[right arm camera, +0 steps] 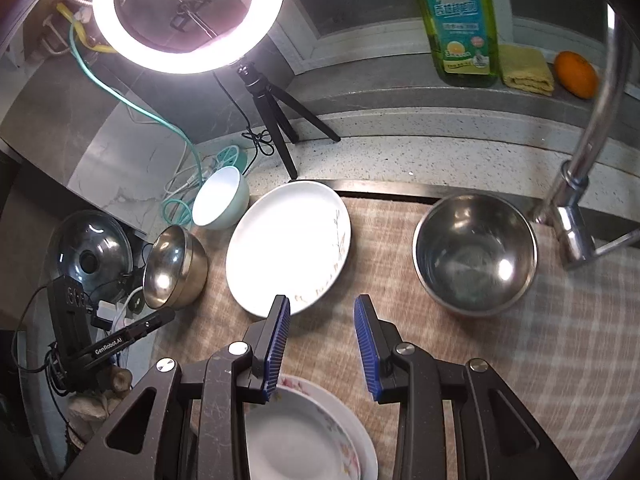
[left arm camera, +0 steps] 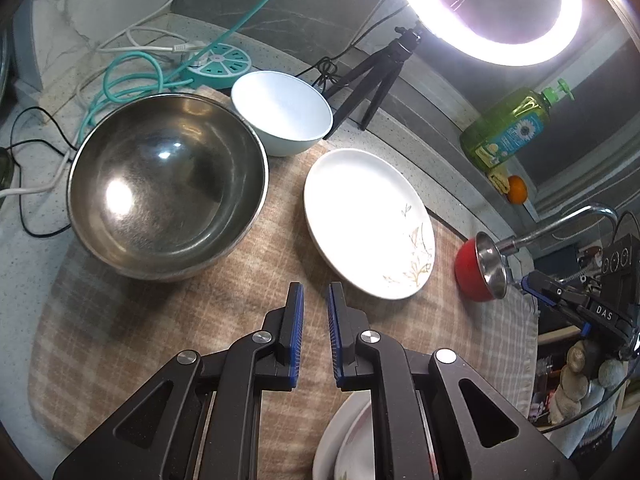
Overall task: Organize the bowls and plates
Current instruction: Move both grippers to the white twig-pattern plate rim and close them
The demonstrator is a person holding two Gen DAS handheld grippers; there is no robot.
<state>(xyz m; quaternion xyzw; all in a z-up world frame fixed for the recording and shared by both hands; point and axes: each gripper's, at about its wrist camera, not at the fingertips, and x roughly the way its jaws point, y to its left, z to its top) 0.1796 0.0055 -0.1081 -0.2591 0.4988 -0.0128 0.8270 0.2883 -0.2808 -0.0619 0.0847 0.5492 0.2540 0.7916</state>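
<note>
- Left wrist view: left claw (left arm camera: 315, 294), black arms with blue ribbed pads, nearly pressed together with a narrow slit between the pads; nothing pinched. It hangs over a beige checked cloth mat (left arm camera: 240, 280) on the speckled stone tabletop (left arm camera: 24, 264).
- Large stainless steel bowl (left arm camera: 166, 184), upright on the mat, ahead and left of the left claw.
- Small pale blue bowl (left arm camera: 282, 112), upright, just behind the steel bowl, its rim near or touching it; which, cannot tell.
- White round plate with gold leaf print (left arm camera: 368, 222), flat on the mat, ahead and right of the left claw, apart from both bowls.
- Stack of white plates with floral rim (left arm camera: 344, 444), partly hidden under the left claw's arm at the bottom edge.
- Small steel bowl with red outside (left arm camera: 482, 268), seen tilted at the right edge of the mat, near the right claw (left arm camera: 528, 280).
- Right wrist view: right claw (right arm camera: 323, 308), pads spread partway, gripping nothing, above the mat between the leaf-print plate (right arm camera: 288, 244) and the stacked floral plates (right arm camera: 304, 432).
- Medium stainless steel bowl (right arm camera: 476, 252), upright on the mat to the right, beside the chrome faucet (right arm camera: 576, 184).
- Lit ring light on black tripod (right arm camera: 188, 16), behind the dishes.
- Green dish soap bottle (right arm camera: 460, 20), yellow cloth (right arm camera: 524, 68) and orange fruit (right arm camera: 578, 74) on the window ledge.
- Teal round power strip (left arm camera: 224, 60) with cables, behind the pale blue bowl.
</note>
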